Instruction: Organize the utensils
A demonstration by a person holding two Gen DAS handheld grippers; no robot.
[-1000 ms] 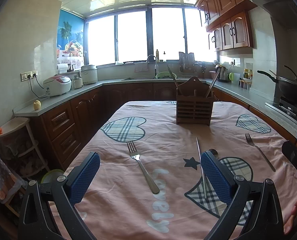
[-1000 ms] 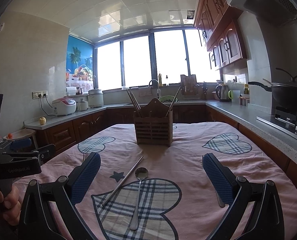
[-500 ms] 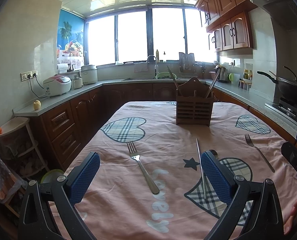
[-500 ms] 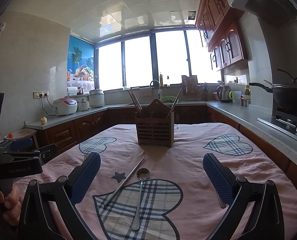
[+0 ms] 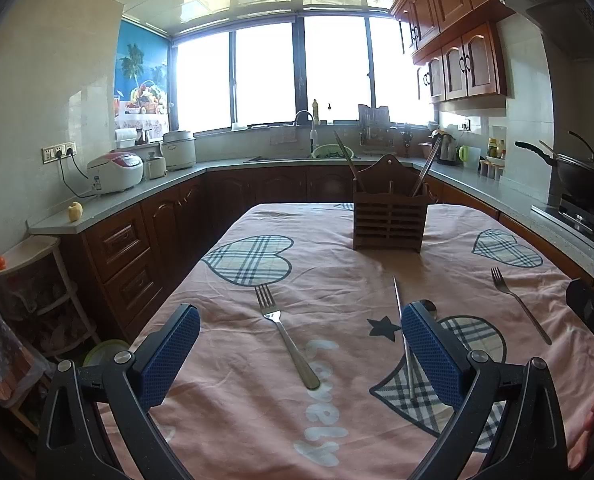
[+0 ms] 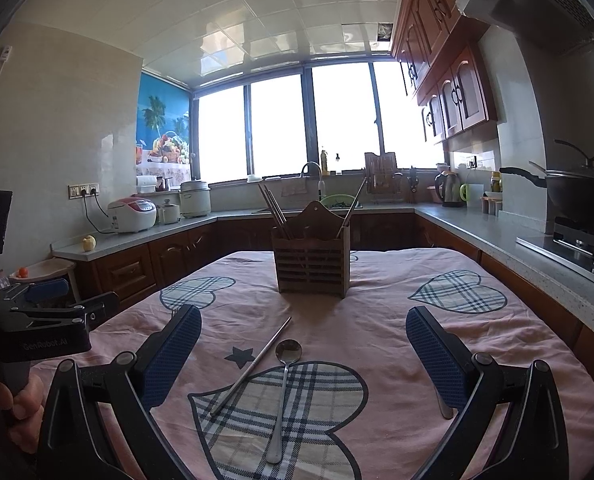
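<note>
Both claws, left gripper (image 5: 301, 354) and right gripper (image 6: 303, 350), I hold wide and empty short of the wooden caddy (image 6: 312, 266), framing fork (image 5: 287, 342) and spoon (image 6: 283, 394) for pickup

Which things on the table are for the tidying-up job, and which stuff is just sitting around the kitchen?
For the job: two forks, spoon, metal chopstick, wooden holder.

Just sitting around: rice cooker, kettle, wok, yellow fruit on the counter.

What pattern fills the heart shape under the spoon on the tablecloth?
Plaid check, dark lines on pale cloth, under the spoon; clearest in the right wrist view.
</note>
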